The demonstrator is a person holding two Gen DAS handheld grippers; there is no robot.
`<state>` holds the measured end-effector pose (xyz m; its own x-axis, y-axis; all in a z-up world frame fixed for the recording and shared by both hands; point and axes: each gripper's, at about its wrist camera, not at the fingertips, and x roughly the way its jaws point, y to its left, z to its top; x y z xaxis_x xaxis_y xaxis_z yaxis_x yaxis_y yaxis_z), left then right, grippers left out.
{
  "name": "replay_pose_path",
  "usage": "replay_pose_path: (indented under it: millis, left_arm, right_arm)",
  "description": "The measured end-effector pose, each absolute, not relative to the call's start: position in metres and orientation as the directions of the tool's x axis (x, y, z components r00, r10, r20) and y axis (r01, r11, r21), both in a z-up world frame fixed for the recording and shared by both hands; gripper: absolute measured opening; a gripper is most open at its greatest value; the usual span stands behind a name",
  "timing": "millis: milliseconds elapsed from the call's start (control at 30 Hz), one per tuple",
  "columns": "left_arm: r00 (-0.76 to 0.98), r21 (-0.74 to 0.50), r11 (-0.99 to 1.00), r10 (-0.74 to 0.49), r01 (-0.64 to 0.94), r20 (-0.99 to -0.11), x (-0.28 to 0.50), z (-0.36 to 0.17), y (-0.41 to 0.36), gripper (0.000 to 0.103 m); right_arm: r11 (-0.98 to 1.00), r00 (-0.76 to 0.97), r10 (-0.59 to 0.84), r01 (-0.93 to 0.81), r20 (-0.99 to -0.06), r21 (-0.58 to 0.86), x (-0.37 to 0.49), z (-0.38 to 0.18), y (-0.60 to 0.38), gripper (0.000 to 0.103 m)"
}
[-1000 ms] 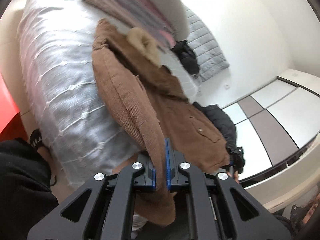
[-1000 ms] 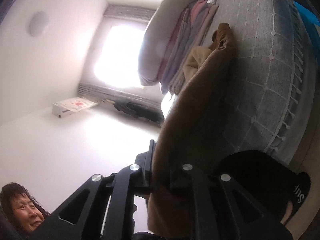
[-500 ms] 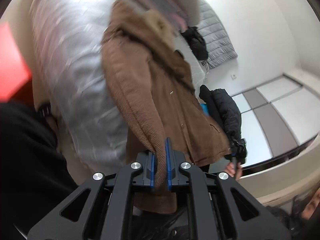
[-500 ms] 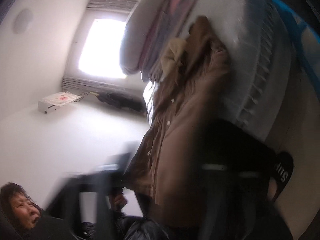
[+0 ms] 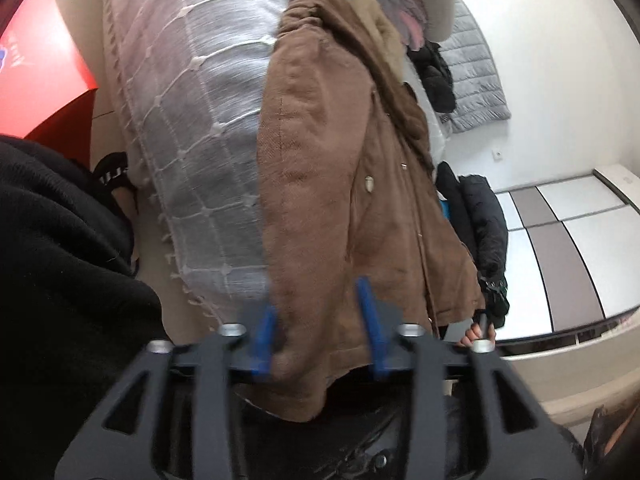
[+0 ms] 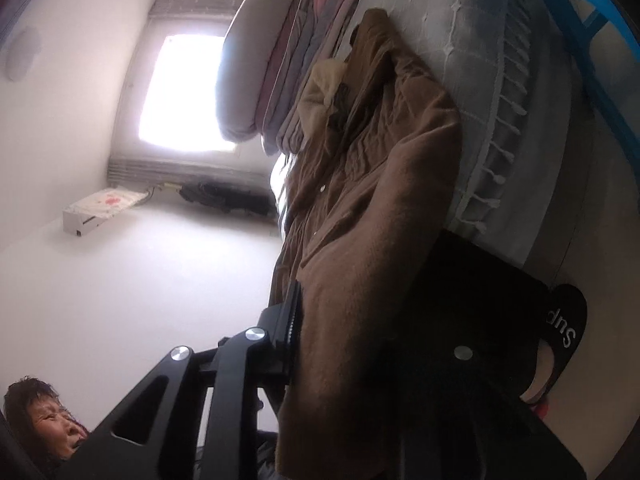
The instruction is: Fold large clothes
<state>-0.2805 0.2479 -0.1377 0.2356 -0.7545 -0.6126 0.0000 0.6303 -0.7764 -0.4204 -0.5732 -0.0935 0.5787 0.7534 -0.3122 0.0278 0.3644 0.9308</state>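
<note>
A brown coat [image 5: 332,184] lies lengthwise on the bed [image 5: 200,92], over a pale grey bedspread with a white grid and fringe, its hem end hanging off the bed's edge toward the cameras. Its fur-trimmed hood [image 5: 376,36] points to a stack of folded bedding [image 6: 296,68] at the far end.

The left tongs [image 5: 318,326] stand apart, having just been opening — the coat's lower edge lies between the blue pads [image 5: 370,316], but they do not press on it.

The right tongs [image 6: 340,320] have just been closing. The coat's hem drapes across them and hides one finger, so from the right wrist view I cannot tell whether they are clamped on the cloth.

Dark jackets [image 5: 480,220] lie beside the coat — near the wardrobe [image 5: 568,248].
</note>
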Motion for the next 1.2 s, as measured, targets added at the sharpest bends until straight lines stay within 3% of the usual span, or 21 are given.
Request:
replay_pose_path:
  millis: [67, 100, 133, 333, 433, 700, 967, 1200]
  left_arm:
    - [0.219, -0.768, 0.640, -0.752, 0.019, -0.622, -0.279, -0.139, 0.239, 0.041]
    - [0.210, -0.776, 0.629, -0.765, 0.039, -0.609, -0.279, -0.138, 0.235, 0.029]
    - [0.201, -0.788, 0.612, -0.781, 0.064, -0.591, -0.280, -0.136, 0.231, 0.009]
    - [0.321, -0.802, 0.570, -0.805, 0.181, -0.500, -0.288, -0.083, 0.234, 0.007]
    - [0.359, -0.808, 0.554, -0.809, 0.201, -0.466, -0.285, -0.063, 0.239, 0.006]
    - [0.468, -0.868, 0.445, -0.829, 0.218, -0.308, -0.254, -0.027, 0.252, 0.006]
    - [0.559, -0.892, 0.385, -0.805, 0.236, -0.199, -0.132, 0.013, 0.250, 0.006]
    - [0.658, -0.934, 0.336, -0.732, 0.119, -0.179, 0.040, -0.006, 0.256, 0.006]
  right_arm:
    - [0.334, 0.598, 0.751, 0.019, -0.279, 0.942, -0.424, -0.096, -0.573, 0.018]
    - [0.307, 0.614, 0.750, 0.009, -0.248, 0.952, -0.427, -0.097, -0.573, 0.017]
    - [0.285, 0.625, 0.749, -0.004, -0.220, 0.958, -0.429, -0.096, -0.573, 0.017]
    - [0.086, 0.698, 0.714, -0.157, 0.048, 0.984, -0.425, -0.089, -0.568, 0.017]
    - [0.048, 0.698, 0.709, -0.191, 0.101, 0.980, -0.410, -0.084, -0.566, 0.017]
    - [0.052, 0.698, 0.703, -0.243, 0.138, 0.969, -0.374, -0.052, -0.577, 0.017]
    - [0.074, 0.726, 0.667, -0.288, 0.167, 0.955, -0.265, -0.014, -0.599, 0.017]
    - [0.178, 0.794, 0.607, -0.161, 0.020, 0.971, -0.106, -0.013, -0.618, 0.017]
